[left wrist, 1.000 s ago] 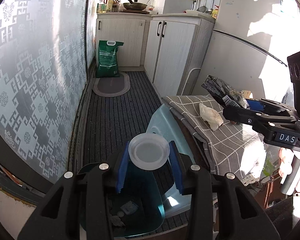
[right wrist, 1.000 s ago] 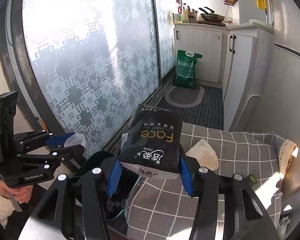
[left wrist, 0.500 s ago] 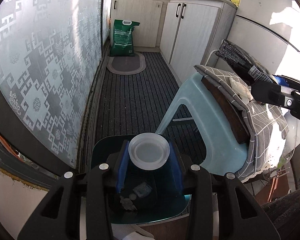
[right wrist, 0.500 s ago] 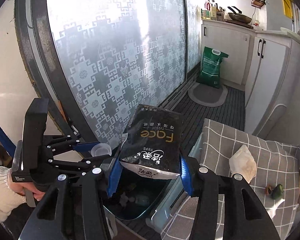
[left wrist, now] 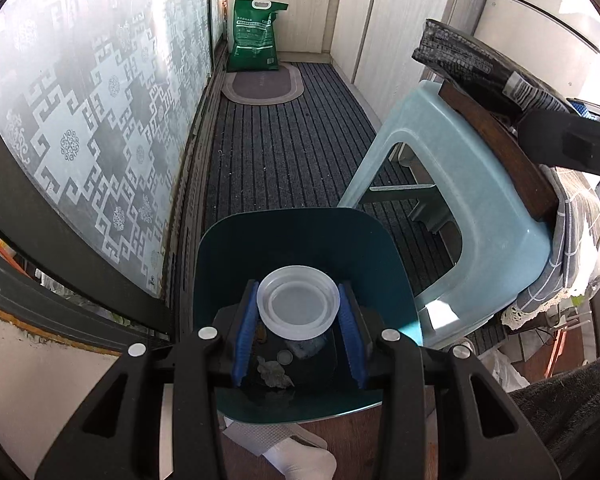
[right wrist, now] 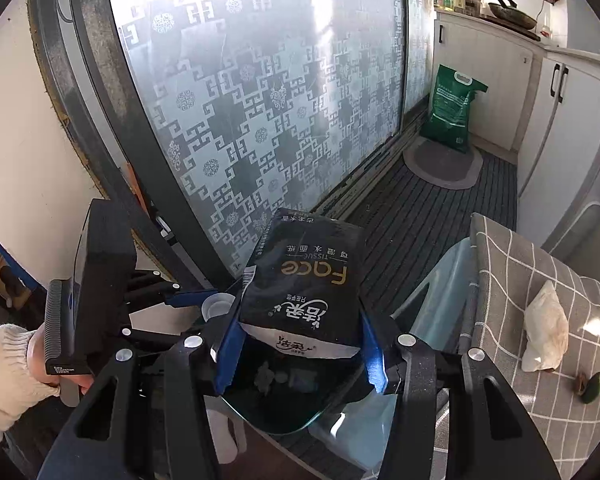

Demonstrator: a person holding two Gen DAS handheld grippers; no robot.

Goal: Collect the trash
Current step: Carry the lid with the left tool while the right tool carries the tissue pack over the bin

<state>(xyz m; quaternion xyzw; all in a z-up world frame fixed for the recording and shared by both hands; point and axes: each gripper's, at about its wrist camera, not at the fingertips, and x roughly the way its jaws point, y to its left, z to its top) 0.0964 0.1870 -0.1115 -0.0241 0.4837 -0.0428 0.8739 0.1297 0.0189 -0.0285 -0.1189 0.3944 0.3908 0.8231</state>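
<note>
Left wrist, round translucent plastic lid, glossy teal bin

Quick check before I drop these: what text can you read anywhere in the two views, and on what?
"Face" and "TISSUE", upside down, on the black tissue pack held in the right gripper.
Chinese characters on that pack: not legible to me.
Small white print on the left gripper body: too small.
Green bag print: blurred.
Pack barcode: unreadable.

Two grippers up: left gripper, right gripper. One lid, one tissue pack, both over one bin. One stool beside the bin, one green bag beyond it, one mat.
</note>
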